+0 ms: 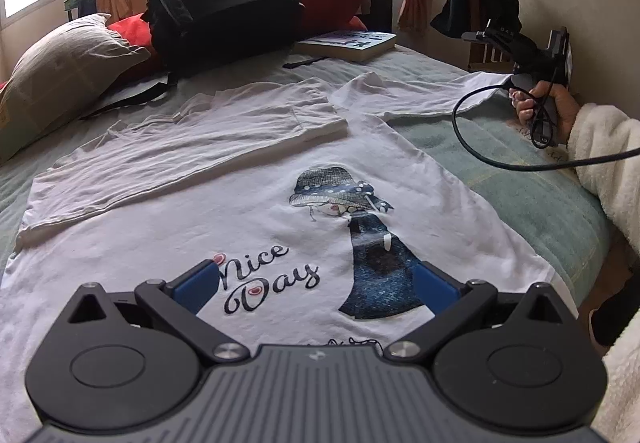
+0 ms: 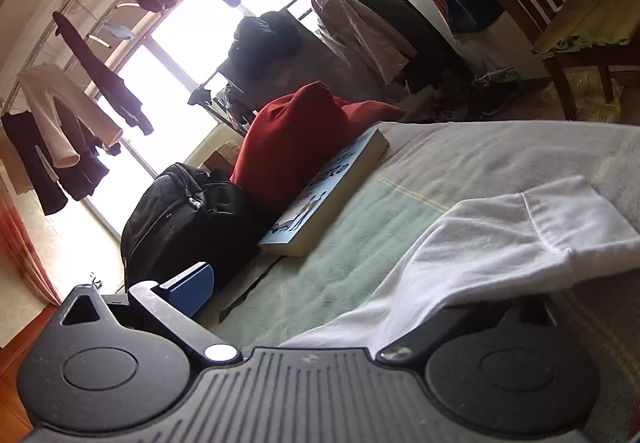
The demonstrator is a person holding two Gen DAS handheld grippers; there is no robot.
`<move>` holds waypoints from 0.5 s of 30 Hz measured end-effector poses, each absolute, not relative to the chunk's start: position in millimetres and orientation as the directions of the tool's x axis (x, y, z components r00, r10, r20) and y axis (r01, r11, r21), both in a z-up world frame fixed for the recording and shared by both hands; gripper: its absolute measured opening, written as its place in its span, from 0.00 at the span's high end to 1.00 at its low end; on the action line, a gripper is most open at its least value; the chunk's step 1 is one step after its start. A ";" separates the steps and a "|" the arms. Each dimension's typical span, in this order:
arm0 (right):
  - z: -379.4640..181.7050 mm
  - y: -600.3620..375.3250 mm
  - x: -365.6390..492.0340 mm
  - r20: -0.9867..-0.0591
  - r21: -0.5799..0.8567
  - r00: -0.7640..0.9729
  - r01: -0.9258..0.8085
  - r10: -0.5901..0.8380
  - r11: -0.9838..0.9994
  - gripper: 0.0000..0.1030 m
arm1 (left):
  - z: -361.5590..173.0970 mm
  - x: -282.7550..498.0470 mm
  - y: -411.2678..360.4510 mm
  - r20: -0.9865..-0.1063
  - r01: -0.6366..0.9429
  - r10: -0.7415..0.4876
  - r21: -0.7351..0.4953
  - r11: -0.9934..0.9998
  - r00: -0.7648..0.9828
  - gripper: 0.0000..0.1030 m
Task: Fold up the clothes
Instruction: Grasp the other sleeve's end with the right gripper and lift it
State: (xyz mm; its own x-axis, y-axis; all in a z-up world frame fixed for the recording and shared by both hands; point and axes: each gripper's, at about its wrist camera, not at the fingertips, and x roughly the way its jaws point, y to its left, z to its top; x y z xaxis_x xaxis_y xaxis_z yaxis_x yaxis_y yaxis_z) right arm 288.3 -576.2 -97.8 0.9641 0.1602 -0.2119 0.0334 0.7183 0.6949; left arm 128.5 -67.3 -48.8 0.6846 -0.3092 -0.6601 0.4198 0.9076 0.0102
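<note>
Folded sleeve: one sleeve (image 1: 192, 147) lay already turned in across the white T-shirt (image 1: 208, 243), on the side toward the pillow (image 1: 60, 71).
T-shirt: spread print-up on the green bedcover (image 1: 500, 171), hem toward the left wrist camera.
Left gripper: the left gripper (image 1: 316, 275) hovered over the printed chest, jaws set wide, holding nothing.
Step in hand: judged to be the second sleeve fold, with the body folds not yet done.
Outstretched sleeve: the other sleeve (image 1: 420, 95) ran out flat toward the bed edge, its cuff draped over one finger of the right gripper (image 2: 360, 279) (that finger was hidden under the cloth).
Right gripper: the visible blue finger stood well off the cloth, so the jaws read as open, not yet pinching.
Right hand: the hand (image 1: 548, 111) gripped the handle at the bed edge, the tool pointed in along the sleeve.
Next move: judged to call for closing on the cuff, then carrying it across the chest to lie beside the first sleeve.
</note>
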 end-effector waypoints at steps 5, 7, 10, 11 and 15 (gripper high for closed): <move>-78.9 -561.0 289.0 -0.211 0.696 0.962 0.024 0.172 0.718 0.00 | -46.2 126.0 -61.7 -0.658 0.424 -0.314 0.009 0.906 0.685 0.01; -68.6 -550.6 288.7 -0.200 0.690 0.963 0.007 0.181 0.724 0.00 | -45.4 125.0 -58.6 -0.656 0.419 -0.311 0.009 0.908 0.687 0.01; -51.7 -532.0 289.2 -0.181 0.675 0.963 -0.028 0.202 0.737 0.00 | -44.0 123.3 -53.0 -0.654 0.411 -0.306 0.009 0.912 0.692 0.01; -45.5 -524.8 289.5 -0.177 0.668 0.961 -0.040 0.211 0.743 0.00 | -43.5 122.7 -50.9 -0.652 0.408 -0.304 0.008 0.913 0.694 0.01; -22.6 -497.9 292.3 -0.165 0.636 0.957 -0.083 0.240 0.767 0.00 | -41.7 119.8 -43.2 -0.646 0.402 -0.304 0.005 0.916 0.700 0.01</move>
